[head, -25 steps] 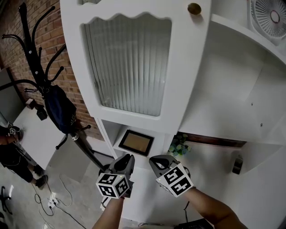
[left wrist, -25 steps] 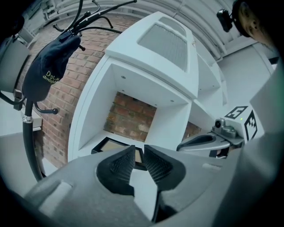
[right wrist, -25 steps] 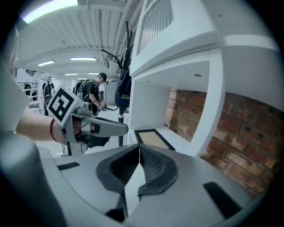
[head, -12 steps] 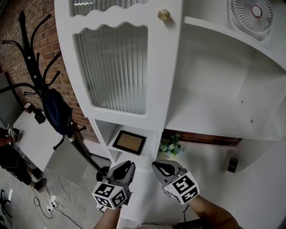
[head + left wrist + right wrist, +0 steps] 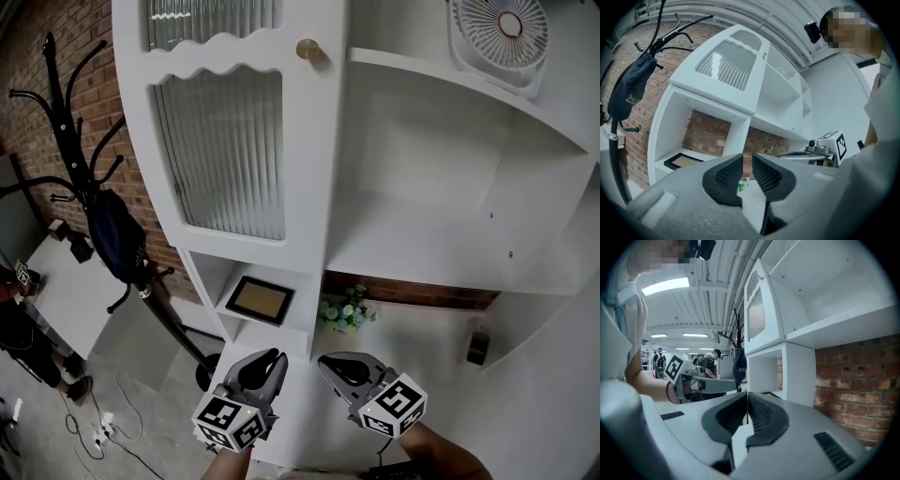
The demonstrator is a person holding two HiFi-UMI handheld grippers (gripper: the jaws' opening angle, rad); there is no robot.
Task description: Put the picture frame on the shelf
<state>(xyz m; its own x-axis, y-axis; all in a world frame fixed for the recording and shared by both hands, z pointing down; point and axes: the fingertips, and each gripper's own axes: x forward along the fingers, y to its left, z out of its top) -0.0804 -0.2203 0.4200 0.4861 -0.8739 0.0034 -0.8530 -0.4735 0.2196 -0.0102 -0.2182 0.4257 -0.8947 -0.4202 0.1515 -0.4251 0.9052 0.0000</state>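
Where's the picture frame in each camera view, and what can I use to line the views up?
Head view: picture frame lies lower centre, in the small compartment under the ribbed glass door.
Left gripper view: lower left, same compartment, left of the jaws.
Right gripper view: only a thin dark edge above the jaws, probably it.
Shared landmark: the ribbed glass door.

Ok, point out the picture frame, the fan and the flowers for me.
picture frame [image 5: 259, 299]: head view, on its tan middle panel.
fan [image 5: 509, 21]: head view, on the round hub of its grille.
flowers [image 5: 343, 312]: head view, on the middle of the bunch.
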